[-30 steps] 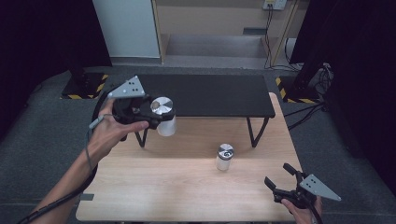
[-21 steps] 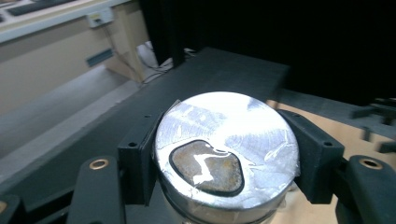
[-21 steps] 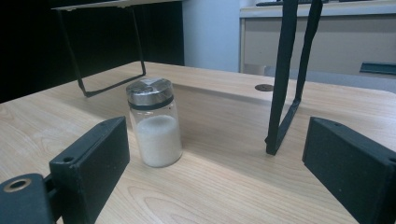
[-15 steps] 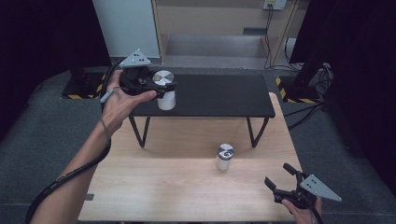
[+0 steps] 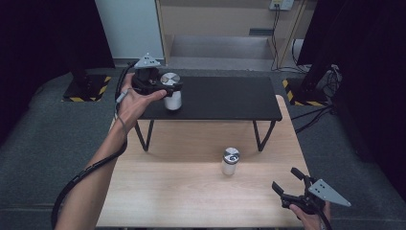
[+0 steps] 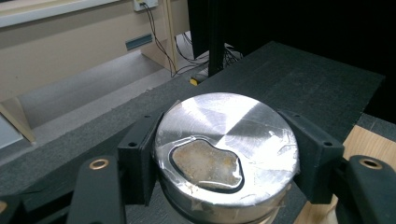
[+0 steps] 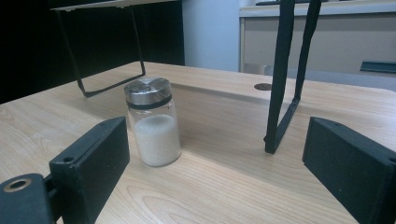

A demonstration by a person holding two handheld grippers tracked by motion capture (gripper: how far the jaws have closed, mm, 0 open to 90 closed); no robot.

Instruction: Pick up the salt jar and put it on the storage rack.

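At the left end of the black shelf (image 5: 225, 98), the left gripper (image 5: 167, 90) clamps its jaws on the silver lid of a white jar (image 5: 172, 97) that sits at the shelf's top. In front of the shelf a second jar (image 5: 230, 161) stands upright on the wooden table (image 5: 191, 191). Nearer the person and right of that jar, the right gripper (image 5: 286, 182) has its jaws spread wide, with nothing between them

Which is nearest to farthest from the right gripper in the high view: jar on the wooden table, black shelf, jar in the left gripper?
From the right gripper:
1. Jar on the wooden table, up-left of it.
2. Black shelf, raised behind that jar.
3. Jar in the left gripper, at the shelf's far left.
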